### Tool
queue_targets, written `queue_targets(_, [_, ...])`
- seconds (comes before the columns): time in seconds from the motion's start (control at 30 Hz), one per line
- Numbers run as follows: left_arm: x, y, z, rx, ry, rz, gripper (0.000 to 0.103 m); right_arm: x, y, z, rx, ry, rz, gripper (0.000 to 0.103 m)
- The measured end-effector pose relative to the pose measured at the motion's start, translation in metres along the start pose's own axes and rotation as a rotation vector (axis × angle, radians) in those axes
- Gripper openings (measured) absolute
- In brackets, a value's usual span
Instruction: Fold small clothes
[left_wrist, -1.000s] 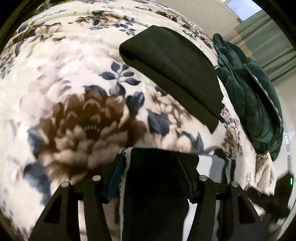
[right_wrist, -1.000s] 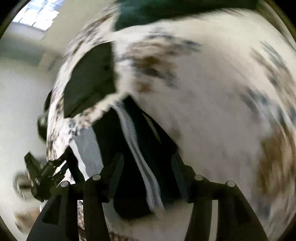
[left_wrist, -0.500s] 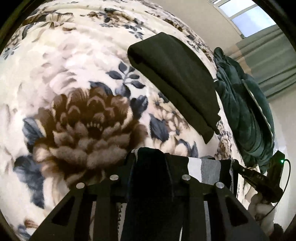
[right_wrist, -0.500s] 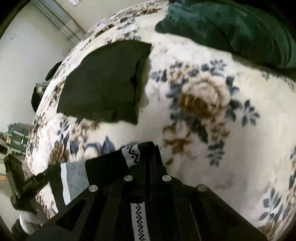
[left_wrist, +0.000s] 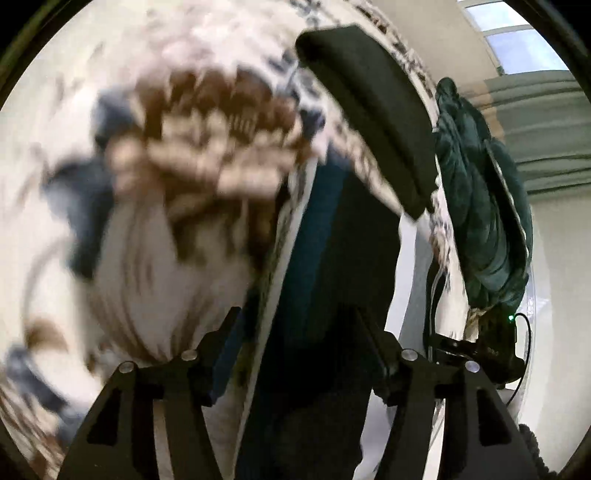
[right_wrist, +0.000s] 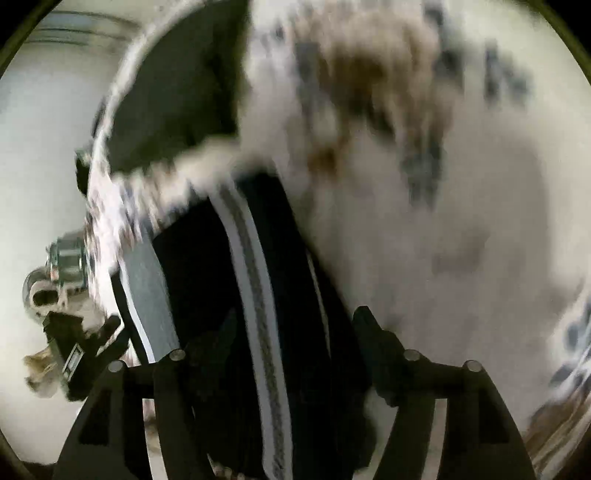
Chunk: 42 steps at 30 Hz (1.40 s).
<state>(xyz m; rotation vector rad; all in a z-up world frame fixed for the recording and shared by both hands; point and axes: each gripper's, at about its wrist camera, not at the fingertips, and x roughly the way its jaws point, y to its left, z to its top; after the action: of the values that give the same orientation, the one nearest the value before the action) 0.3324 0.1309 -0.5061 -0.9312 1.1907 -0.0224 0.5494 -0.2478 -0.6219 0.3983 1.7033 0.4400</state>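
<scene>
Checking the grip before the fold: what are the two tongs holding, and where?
Both frames are blurred. The striped dark garment lies between both open pairs of tongs; whether either grips it cannot be told.

Lying open to the left: a broad stretch of floral bed (left_wrist: 155, 155). Crowding the far side: a folded dark garment (left_wrist: 373, 122), a heaped green blanket (left_wrist: 484, 206) just beyond it. Filling the near gap: a dark striped garment (right_wrist: 255, 295), spread between both hand-held grippers' fingers.
</scene>
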Motion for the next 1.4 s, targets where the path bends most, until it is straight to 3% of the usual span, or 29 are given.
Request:
queue_targets(0.03, [0.001,0.001,-0.006,-0.008,0.005,-0.003,0.057,0.006,-0.001,-0.007,-0.001,0.022,0.002,0.059])
queue_targets(0.07, [0.0,0.001,-0.009,-0.008,0.008,-0.008,0.058,0.004,0.001,-0.014,-0.018,-0.001,-0.013,0.03])
queue_targets(0.1, [0.0,0.001,-0.014,-0.001,0.013,-0.001,0.057,-0.001,0.004,-0.019,-0.034,-0.033,-0.026,0.013])
queue_targets(0.23, [0.001,-0.002,-0.024,0.026,0.028,0.012,0.058,-0.035,0.012,-0.035,-0.073,-0.209,-0.038,0.012])
queue_targets(0.3, [0.003,0.0,-0.025,0.017,0.032,-0.01,0.058,-0.031,0.011,-0.037,-0.083,-0.16,-0.019,0.016])
queue_targets(0.33, [0.005,0.001,-0.024,0.014,0.03,-0.023,0.058,-0.026,0.006,-0.036,-0.069,-0.118,-0.014,0.024])
queue_targets(0.4, [0.012,0.005,-0.018,0.01,0.028,-0.057,0.069,-0.022,-0.007,-0.033,-0.047,-0.092,0.002,0.055])
queue_targets(0.43, [0.018,0.005,-0.015,0.002,0.03,-0.081,0.07,-0.018,-0.017,-0.031,-0.023,-0.084,0.042,0.073])
queue_targets(0.6, [0.035,-0.002,-0.002,0.002,0.0,-0.143,0.069,0.03,-0.046,-0.01,0.022,0.015,0.224,0.088])
queue_targets(0.63, [0.036,-0.006,-0.001,0.006,-0.009,-0.157,0.068,0.033,-0.046,-0.01,0.018,0.01,0.246,0.096])
queue_targets(0.67, [0.035,-0.008,-0.001,0.012,-0.022,-0.171,0.055,0.033,-0.044,-0.01,0.012,-0.005,0.285,0.097])
queue_targets(0.7, [0.034,-0.013,-0.001,0.025,-0.034,-0.176,0.031,0.034,-0.04,-0.011,0.001,-0.009,0.311,0.097])
queue_targets(0.73, [0.033,-0.019,0.0,0.041,-0.036,-0.18,0.027,0.036,-0.035,-0.013,-0.015,-0.002,0.331,0.087])
queue_targets(0.77, [0.031,-0.022,0.0,0.05,-0.044,-0.173,0.023,0.04,-0.029,-0.017,-0.035,0.011,0.345,0.047])
queue_targets(0.8, [0.027,-0.026,0.002,0.052,-0.047,-0.176,0.02,0.044,-0.026,-0.02,-0.035,0.027,0.323,0.028])
queue_targets(0.97, [0.004,-0.044,0.023,0.057,-0.022,-0.21,0.017,0.016,-0.019,-0.038,0.04,-0.094,0.314,0.02])
queue_targets(1.13, [-0.019,-0.086,0.078,0.147,-0.029,-0.245,0.017,-0.03,0.011,-0.042,0.032,-0.182,0.313,0.02])
queue_targets(1.27, [-0.027,-0.121,0.145,0.226,-0.041,-0.266,0.017,-0.064,0.045,-0.015,0.025,-0.255,0.336,0.02])
queue_targets(1.4, [-0.017,-0.154,0.236,0.305,-0.052,-0.262,0.017,-0.091,0.084,0.04,0.027,-0.352,0.349,0.02])
